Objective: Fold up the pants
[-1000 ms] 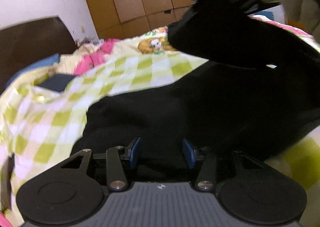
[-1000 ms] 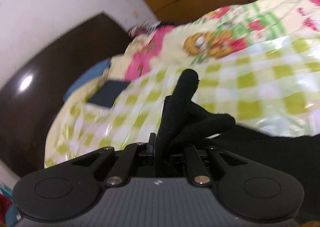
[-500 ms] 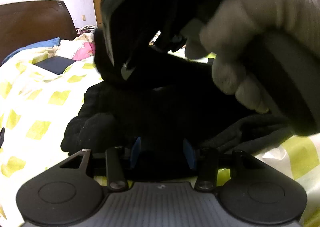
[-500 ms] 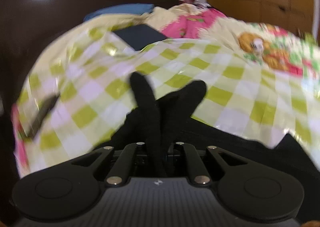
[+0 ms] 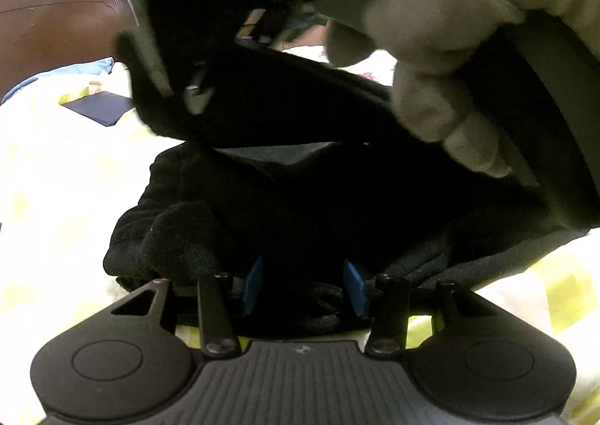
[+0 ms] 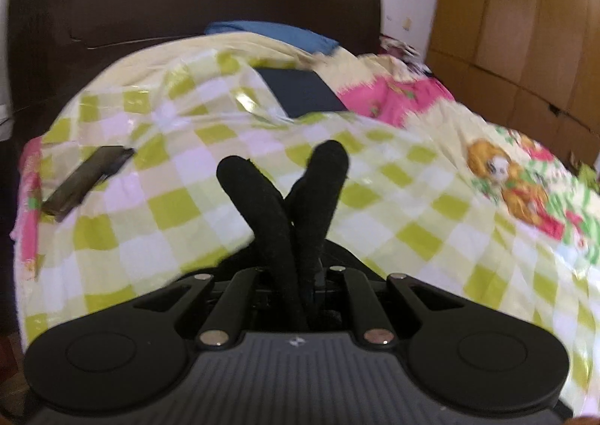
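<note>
Checked bed cover [image 6: 180, 207] lies under the black pants [image 5: 210, 222]. Your right gripper [image 6: 296, 297] pinches them; your left gripper [image 5: 303, 288] gapes wide, so the fold may flop loose.

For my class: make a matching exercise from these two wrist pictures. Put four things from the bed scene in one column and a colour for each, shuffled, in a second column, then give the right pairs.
Things:
1. pants
2. headboard
3. pillow
4. wardrobe

Colours:
A. blue
B. light brown wood
C. black
D. very dark brown

Pairs: 1-C, 2-D, 3-A, 4-B.

The pants are pinched in the right gripper.
</note>
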Tool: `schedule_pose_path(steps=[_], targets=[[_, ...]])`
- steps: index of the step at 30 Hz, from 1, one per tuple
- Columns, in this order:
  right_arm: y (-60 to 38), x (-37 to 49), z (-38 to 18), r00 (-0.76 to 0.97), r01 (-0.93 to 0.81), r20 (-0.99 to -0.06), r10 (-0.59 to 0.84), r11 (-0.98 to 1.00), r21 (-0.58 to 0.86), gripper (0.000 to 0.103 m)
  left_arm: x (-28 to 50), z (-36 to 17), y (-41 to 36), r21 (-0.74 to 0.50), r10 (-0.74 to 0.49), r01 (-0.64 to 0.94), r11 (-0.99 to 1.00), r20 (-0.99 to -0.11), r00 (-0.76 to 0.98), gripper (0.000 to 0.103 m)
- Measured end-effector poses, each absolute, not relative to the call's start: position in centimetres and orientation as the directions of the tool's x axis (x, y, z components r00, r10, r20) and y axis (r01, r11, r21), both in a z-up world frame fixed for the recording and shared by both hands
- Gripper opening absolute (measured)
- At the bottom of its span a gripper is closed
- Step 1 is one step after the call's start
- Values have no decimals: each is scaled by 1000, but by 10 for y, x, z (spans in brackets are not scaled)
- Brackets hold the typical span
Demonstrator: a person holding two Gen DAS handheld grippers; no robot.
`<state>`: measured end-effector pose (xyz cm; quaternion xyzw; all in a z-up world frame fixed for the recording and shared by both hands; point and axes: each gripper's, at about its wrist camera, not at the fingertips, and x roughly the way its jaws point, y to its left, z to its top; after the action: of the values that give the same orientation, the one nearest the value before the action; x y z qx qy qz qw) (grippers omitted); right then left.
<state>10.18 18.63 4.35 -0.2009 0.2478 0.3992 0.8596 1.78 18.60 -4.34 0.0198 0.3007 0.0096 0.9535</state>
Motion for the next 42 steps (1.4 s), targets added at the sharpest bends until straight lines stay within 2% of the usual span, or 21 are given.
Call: schedule_pose_path(steps=[2,4,7,13,18,23,28,30,32,36,39,42], targets=[[199,93,38,556,-804,-588,588,559,-202,9,18,-45,187,48,31,-4,999,-570,821,61],[207,96,27,509,-826,-639,577,537,-174,9,19,-47,190,42,28,-5,999,-569,822,61],[214,101,15,434,-855,-701,566,505,-120,19,14,-45,190,35,20,-1,999,-564,826,61],[204,95,29,333,-888,-658,675,459,22,27,-6,-37,197,38,15,8,999,-558,830,62],[176,95,45,250,-864,-615,747,459,207,30,-25,-34,205,109,98,-41,993,-593,799,62],[118,108,54,350,-766,-593,725,586,265,32,-36,-14,211,147,152,-83,986,-559,815,62],[56,135,42,499,-616,-642,582,759,210,33,-11,12,196,183,138,-56,981,-472,871,63],[29,147,34,545,-544,-646,534,812,212,33,7,14,191,191,122,-35,981,-464,878,64],[9,160,22,566,-474,-666,486,853,220,34,24,12,186,184,111,-22,983,-492,864,64],[-27,179,-6,563,-359,-717,412,903,237,33,50,-11,185,194,130,-10,981,-617,777,66],[-68,180,-5,586,-286,-676,447,894,344,33,40,-11,170,260,159,5,966,-606,779,66],[-101,181,-6,605,-241,-657,449,890,387,35,42,0,160,287,171,2,958,-576,799,65]])
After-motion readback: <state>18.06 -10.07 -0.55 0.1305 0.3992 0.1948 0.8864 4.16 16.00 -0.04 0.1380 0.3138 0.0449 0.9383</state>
